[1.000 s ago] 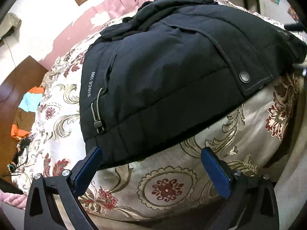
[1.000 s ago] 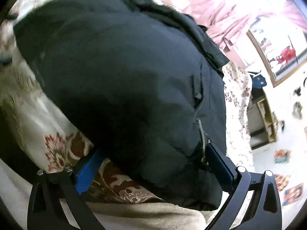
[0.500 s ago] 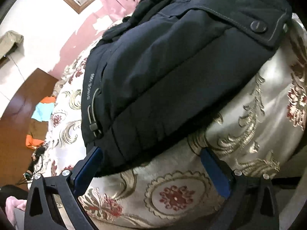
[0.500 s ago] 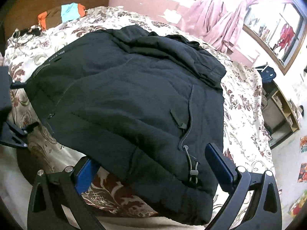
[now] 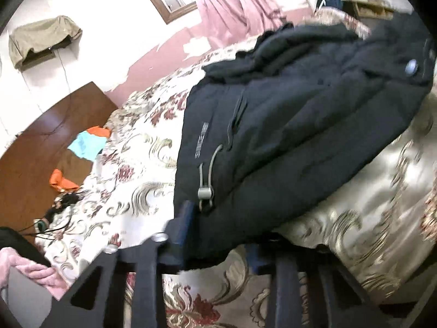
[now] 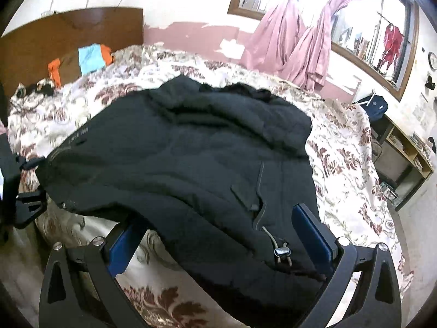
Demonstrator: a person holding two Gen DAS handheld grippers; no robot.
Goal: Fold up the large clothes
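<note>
The jacket (image 6: 191, 164) is spread on the bed (image 6: 349, 169), with its bottom hem hung over the near edge. The hem is pinched by the left claw (image 5: 215, 243), whose blue fingers (image 5: 185, 218) are closed on a corner beside a grey cord. The other bottom corner is framed by the right claw (image 6: 218, 235), which is spread wide, with the cloth between its fingers (image 6: 311, 232) but not squeezed. Pink curtains (image 6: 300, 41) are seen behind.
</note>
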